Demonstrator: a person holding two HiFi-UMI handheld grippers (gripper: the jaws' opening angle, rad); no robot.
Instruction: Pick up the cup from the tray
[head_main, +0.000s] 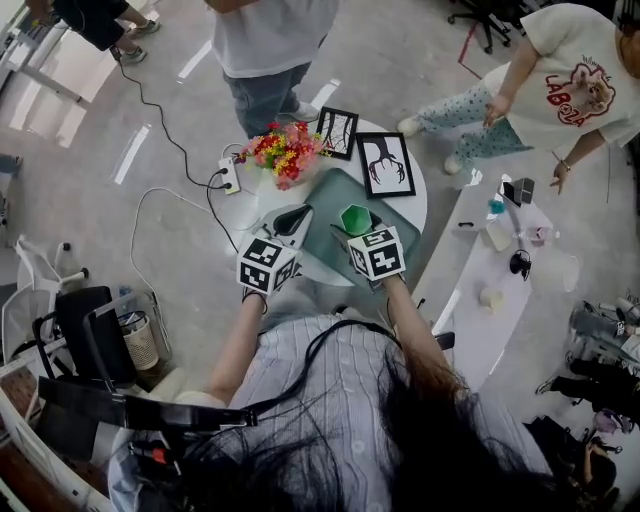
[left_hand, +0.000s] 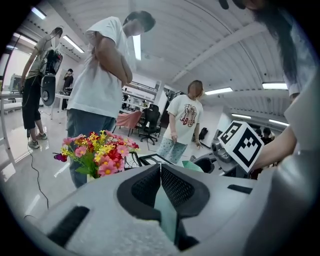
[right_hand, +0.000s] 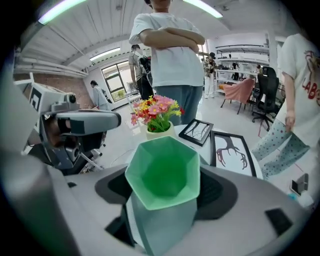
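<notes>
A faceted green cup (right_hand: 162, 175) stands upright between the jaws of my right gripper (right_hand: 164, 194), which is shut on it. In the head view the cup (head_main: 356, 217) sits just ahead of the right gripper (head_main: 358, 230), over the near part of the dark green tray (head_main: 335, 190). My left gripper (left_hand: 160, 175) is shut on a thin green edge of the tray (left_hand: 166, 212). In the head view the left gripper (head_main: 291, 222) is at the tray's near left edge. Whether the cup's base touches the tray is hidden.
The tray lies on a small round white table (head_main: 415, 205). Flowers in a white pot (head_main: 285, 152) stand at its far left, with two framed pictures (head_main: 338, 131) (head_main: 387, 165) behind. A power strip (head_main: 229, 175) is at the table's left. People stand beyond (head_main: 265, 45) (head_main: 560, 90). A long white table (head_main: 490, 290) is on the right.
</notes>
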